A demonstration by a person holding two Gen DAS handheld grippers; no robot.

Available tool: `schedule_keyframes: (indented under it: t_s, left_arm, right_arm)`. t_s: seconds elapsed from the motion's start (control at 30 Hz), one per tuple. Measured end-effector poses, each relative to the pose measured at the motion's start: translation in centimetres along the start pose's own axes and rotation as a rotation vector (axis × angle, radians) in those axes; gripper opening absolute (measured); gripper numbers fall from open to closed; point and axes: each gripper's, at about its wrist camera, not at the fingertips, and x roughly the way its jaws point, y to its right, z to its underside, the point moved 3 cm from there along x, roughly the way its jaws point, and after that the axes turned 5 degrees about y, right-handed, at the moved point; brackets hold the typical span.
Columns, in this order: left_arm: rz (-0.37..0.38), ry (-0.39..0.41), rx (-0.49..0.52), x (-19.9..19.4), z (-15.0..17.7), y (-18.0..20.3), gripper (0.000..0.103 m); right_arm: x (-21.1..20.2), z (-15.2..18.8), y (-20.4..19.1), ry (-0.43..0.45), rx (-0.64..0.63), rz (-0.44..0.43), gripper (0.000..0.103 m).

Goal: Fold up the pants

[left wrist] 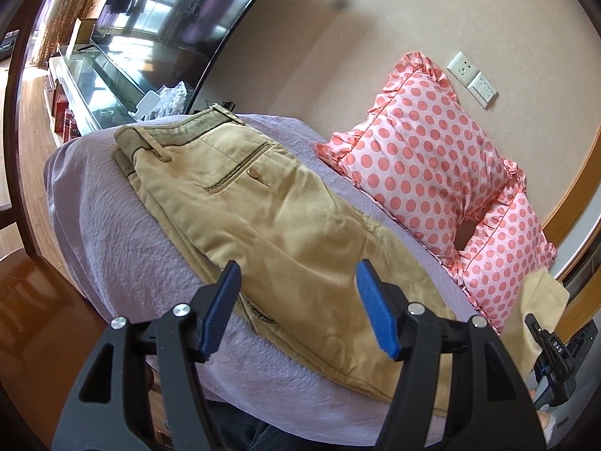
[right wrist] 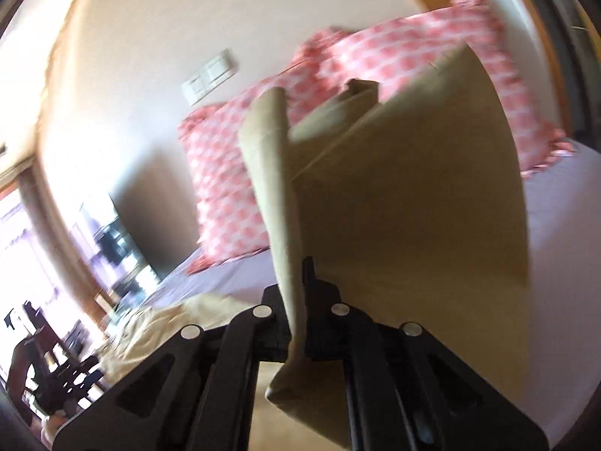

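Tan pants lie flat on the lilac bed sheet, waistband and buttoned back pocket at the far end. My left gripper is open with blue pads, hovering just above the thigh part and holding nothing. My right gripper is shut on the leg end of the pants and lifts it off the bed, the cloth standing up in front of the camera. That view is motion-blurred. The right gripper also shows in the left wrist view, by the raised cloth.
Two pink polka-dot pillows lean against the wall behind the pants. A glass TV stand and dark screen stand beyond the bed's far end. Wooden floor lies left of the bed. Wall sockets sit above the pillows.
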Motion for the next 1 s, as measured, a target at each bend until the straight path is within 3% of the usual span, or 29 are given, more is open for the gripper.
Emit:
schedule_keyframes:
  t_s: [0.1,0.17,0.23,0.3,0.37,0.57,0.77,1.0]
  left_arm:
    - [-0.022,0.017,-0.029,-0.3,-0.6,-1.2,0.067]
    - [-0.038,0.022,-0.043,-0.5,-1.1,-2.1,0.068]
    - [-0.05,0.024,-0.056,-0.6,-1.8,-3.1,0.071]
    - [-0.071,0.026,-0.07,-0.5,-2.3,-4.2,0.073]
    - [-0.083,0.014,-0.098,0.2,-2.9,-5.3,0.073]
    - [-0.131,0.031,-0.157,1.8,-4.2,-7.4,0.072]
    - [-0.17,0.013,-0.163,3.2,-5.0,-7.7,0.072]
    - [-0.107,-0.024,-0.239,2.7,-4.1,-7.0,0.073]
  right_arm:
    - [6.5,5.2,-6.9,-0.207,-0.115,-0.139,0.003]
    - [9.3,9.3,-10.0,-0.376,-0.206,-0.163,0.006]
    - [10.1,12.5,-11.7,-0.481,-0.266,-0.164,0.023]
    - [8.9,13.4,-12.7,-0.453,-0.295,-0.193,0.063]
    - [7.7,13.2,-12.9,-0.427,-0.28,-0.219,0.081]
    - [7.0,11.5,-11.2,-0.379,-0.14,-0.247,0.081]
    - [7.3,11.5,-10.1,-0.383,-0.085,-0.249,0.081]
    - [7.3,11.5,-9.9,-0.375,-0.073,-0.257,0.081]
